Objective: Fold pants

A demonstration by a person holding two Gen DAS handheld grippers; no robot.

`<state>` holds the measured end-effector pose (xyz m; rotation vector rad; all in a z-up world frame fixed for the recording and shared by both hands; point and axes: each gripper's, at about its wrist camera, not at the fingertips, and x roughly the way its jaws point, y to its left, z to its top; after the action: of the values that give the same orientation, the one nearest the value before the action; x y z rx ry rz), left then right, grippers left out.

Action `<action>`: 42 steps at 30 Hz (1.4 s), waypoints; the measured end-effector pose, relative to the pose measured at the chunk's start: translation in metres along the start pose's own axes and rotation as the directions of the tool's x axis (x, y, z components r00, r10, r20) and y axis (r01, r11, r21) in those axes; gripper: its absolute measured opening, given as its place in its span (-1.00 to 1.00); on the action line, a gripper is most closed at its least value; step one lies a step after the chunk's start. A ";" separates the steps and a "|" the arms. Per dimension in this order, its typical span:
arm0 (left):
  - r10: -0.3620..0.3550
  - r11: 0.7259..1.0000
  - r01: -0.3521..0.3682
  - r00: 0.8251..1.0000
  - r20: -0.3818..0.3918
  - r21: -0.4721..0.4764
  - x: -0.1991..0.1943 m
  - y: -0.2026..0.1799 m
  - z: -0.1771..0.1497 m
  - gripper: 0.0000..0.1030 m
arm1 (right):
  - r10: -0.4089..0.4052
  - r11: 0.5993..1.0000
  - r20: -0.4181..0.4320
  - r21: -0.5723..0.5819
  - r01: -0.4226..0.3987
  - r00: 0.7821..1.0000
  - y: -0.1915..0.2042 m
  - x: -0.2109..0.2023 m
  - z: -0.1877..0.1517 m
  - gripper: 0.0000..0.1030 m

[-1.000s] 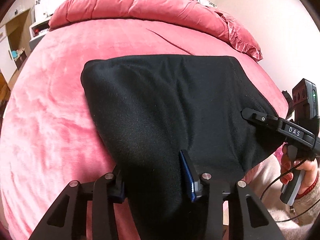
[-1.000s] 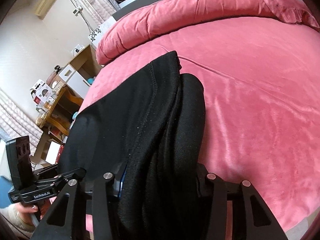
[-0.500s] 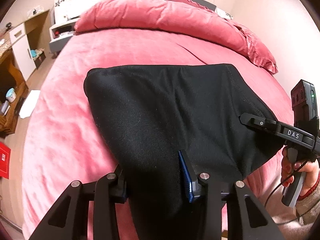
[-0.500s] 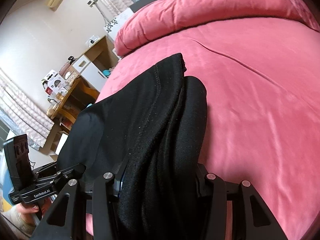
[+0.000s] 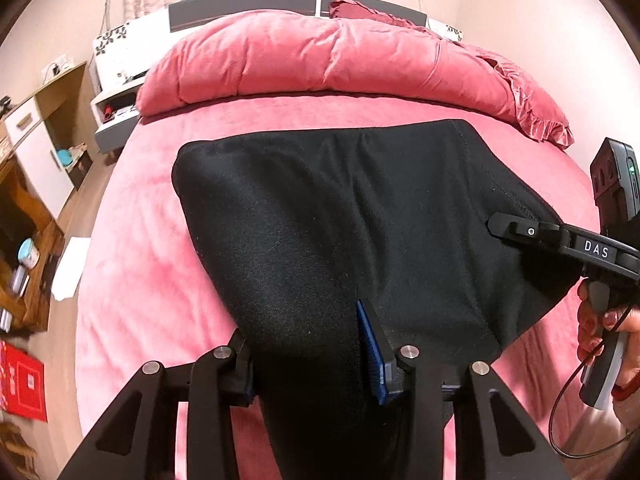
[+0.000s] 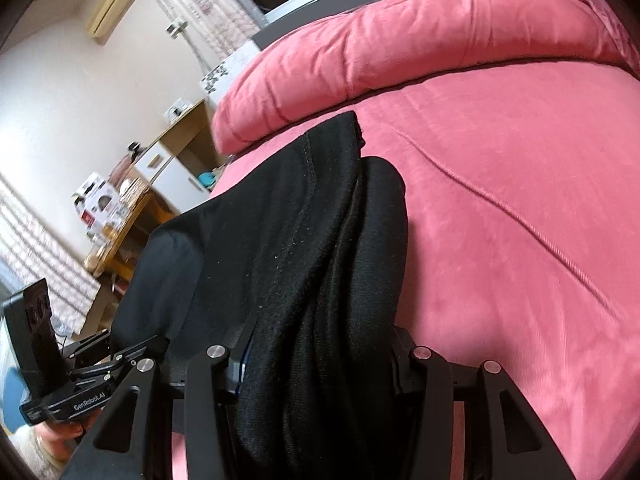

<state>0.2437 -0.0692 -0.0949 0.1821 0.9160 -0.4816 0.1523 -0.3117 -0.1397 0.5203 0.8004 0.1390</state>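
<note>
Left wrist view: the left gripper (image 5: pixel 316 356) is clamped on a bunched edge of the black pants (image 5: pixel 360 216), which are spread ahead over the pink bed (image 5: pixel 132 264).

Right wrist view: the right gripper (image 6: pixel 320 356) is clamped on gathered layers of the pants. A fold appears in progress; carrying both held edges forward together is judged next.

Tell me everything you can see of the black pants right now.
The black pants look like a soft, thick knit with a stitched seam near one edge. They are folded over in layers, spread across the pink bed cover, far edge short of the pillow. The left gripper and right gripper each pinch the near edge, bunching the cloth between their fingers.
</note>
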 end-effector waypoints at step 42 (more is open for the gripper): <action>0.063 0.969 -0.079 0.995 -0.077 -0.232 -0.043 -0.030 -0.154 0.46 | -0.347 0.937 0.001 -0.028 0.347 0.938 0.025 -0.075 -0.110 0.64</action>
<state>0.0972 -0.0276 -0.1520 0.0156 1.0225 -0.2985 0.0236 -0.2706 -0.1427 0.3453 0.8811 -0.1759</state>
